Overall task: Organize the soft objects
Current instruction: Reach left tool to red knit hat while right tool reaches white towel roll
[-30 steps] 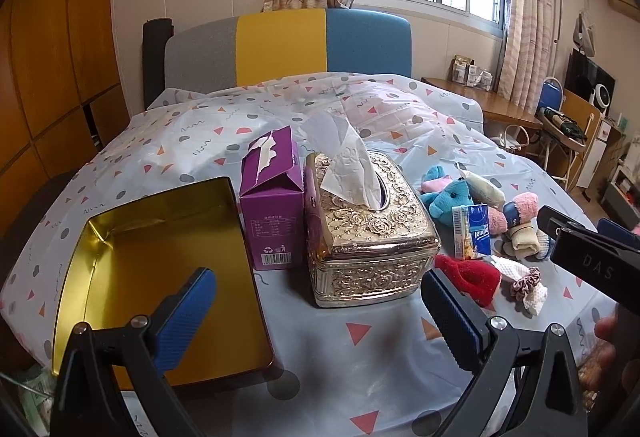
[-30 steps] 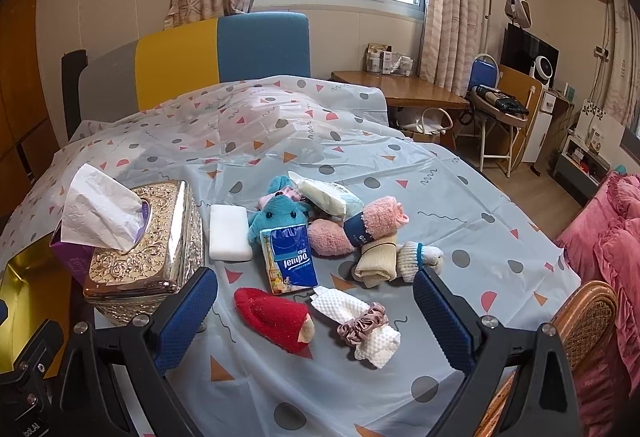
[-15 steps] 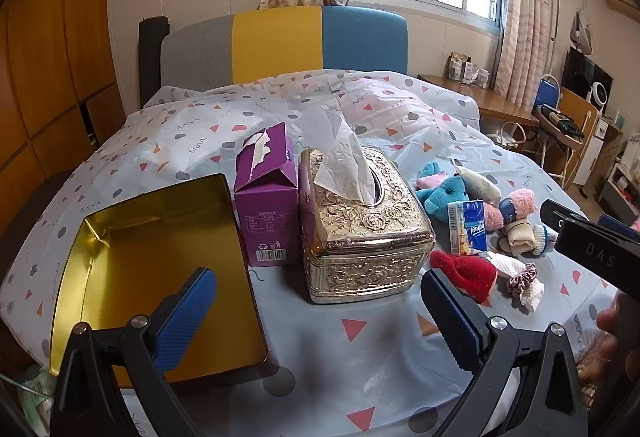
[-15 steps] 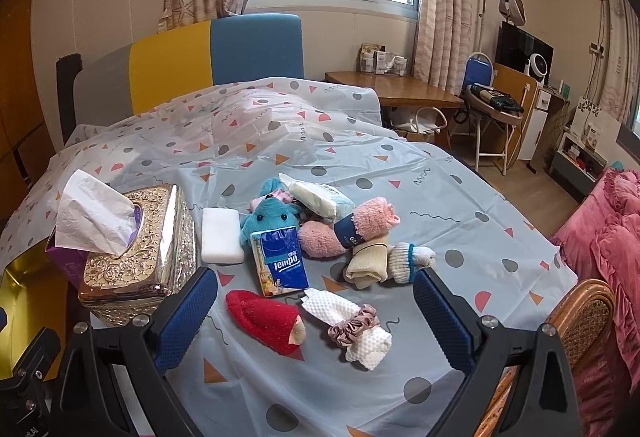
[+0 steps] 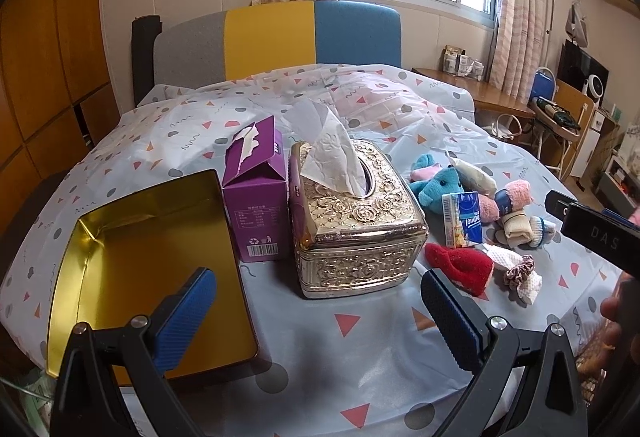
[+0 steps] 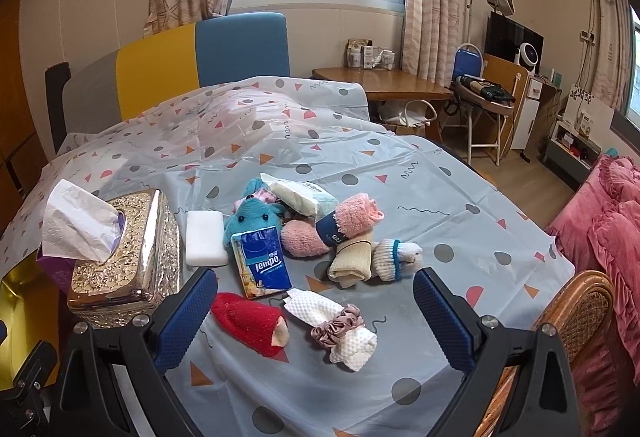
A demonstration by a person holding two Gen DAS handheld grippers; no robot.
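Both wide and empty, left tool (image 5: 318,311) and right tool (image 6: 315,311): likely to snag the pink scrunchie (image 6: 338,323) when pinching the red sock (image 6: 250,321) beside it on the counter (image 6: 460,229).

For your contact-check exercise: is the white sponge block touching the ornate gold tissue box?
Apart. The right wrist view shows a strip of tablecloth between the white sponge block and the gold tissue box.
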